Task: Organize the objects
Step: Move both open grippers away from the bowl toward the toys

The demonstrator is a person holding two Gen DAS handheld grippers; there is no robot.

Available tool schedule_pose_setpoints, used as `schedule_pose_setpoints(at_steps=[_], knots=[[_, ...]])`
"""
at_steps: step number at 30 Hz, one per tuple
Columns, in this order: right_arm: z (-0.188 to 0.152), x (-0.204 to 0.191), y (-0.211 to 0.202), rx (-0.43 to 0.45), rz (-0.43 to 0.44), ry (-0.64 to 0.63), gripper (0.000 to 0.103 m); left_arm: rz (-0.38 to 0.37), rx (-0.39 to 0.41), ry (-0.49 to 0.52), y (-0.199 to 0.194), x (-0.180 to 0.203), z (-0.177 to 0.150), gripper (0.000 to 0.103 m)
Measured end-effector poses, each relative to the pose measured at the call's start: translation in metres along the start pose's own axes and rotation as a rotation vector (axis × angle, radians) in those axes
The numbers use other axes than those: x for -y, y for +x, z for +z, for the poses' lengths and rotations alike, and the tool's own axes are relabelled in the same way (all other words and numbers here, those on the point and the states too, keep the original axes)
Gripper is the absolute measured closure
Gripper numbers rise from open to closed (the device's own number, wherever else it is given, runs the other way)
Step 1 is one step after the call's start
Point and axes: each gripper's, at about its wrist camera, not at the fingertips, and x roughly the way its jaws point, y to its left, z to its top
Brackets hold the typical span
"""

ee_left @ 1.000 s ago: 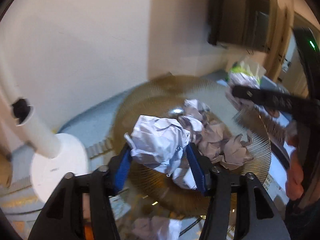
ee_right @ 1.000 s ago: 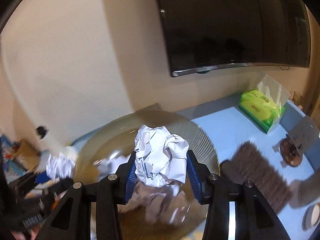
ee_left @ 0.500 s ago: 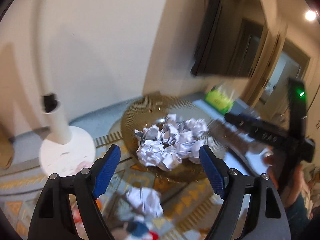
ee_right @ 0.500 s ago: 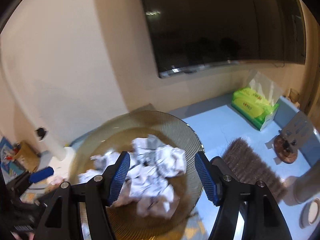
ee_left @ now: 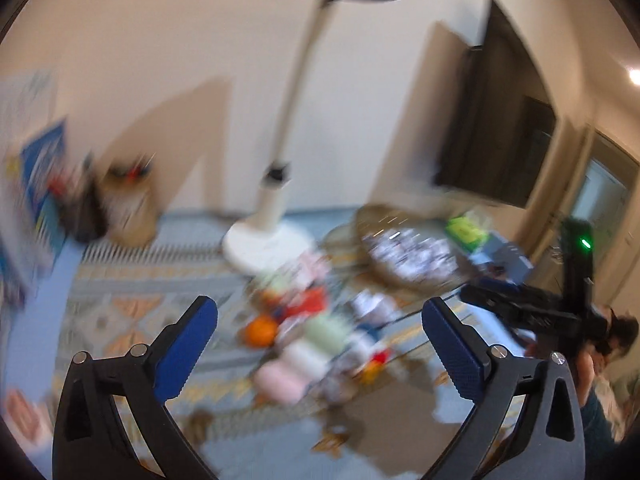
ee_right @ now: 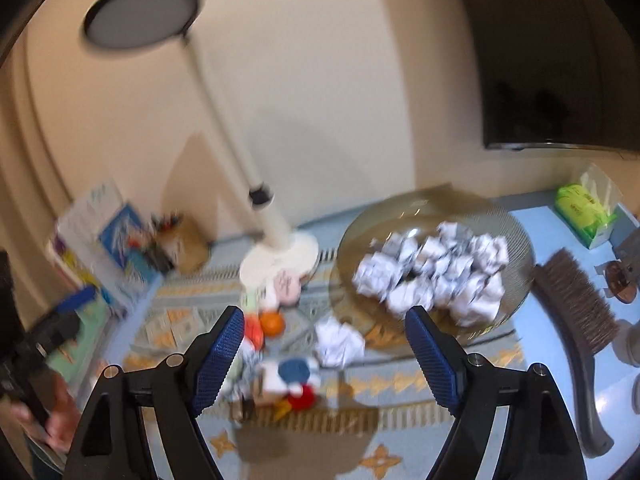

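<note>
floor lamp [ee_right: 276, 236] beside bowl [ee_right: 516, 236] | brush [ee_right: 576, 304] right | toys [ee_right: 276, 322] near

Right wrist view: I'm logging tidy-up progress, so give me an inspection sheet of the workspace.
Surface: patterned rug over blue floor.
Job's things: crumpled paper balls piled in the amber glass bowl; one loose paper ball on the rug beside it.
Clutter: small toys, orange ball, brush, green tissue pack.
Grippers: right gripper open, empty; left gripper open, empty.
Cables: nothing seen.
Surroundings: white floor lamp, wall television.
</note>
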Motion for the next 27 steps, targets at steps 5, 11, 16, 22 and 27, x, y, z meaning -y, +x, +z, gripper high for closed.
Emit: schedule_pose_setpoints(at_steps=[5, 11, 16, 22, 27], knots=[[-0.072, -0.02, 0.052, -0.014, 0.012, -0.052, 0.022, 0.075, 0.052, -0.035, 0.031, -0.041, -0.061, 0.001], [-0.095, -0.037, 0.102, -0.11, 0.006, -0.176, 0.022, 0.08, -0.062, 0.026, 0.066, -0.037, -0.071, 0.001], [-0.097, -0.031, 0.104, -0.112, -0.003, -0.148, 0.022, 0.083, -0.077, 0.036, 0.068, -0.034, -0.073, 0.001], [-0.101, -0.047, 0.1, -0.144, 0.047, -0.208, 0.041, -0.063, -0.254, 0.041, 0.095, -0.032, -0.048, 0.004], [-0.108, -0.07, 0.104, -0.246, 0.294, -0.14, 0.044, -0.223, -0.308, 0.06, 0.12, -0.027, -0.041, 0.004]])
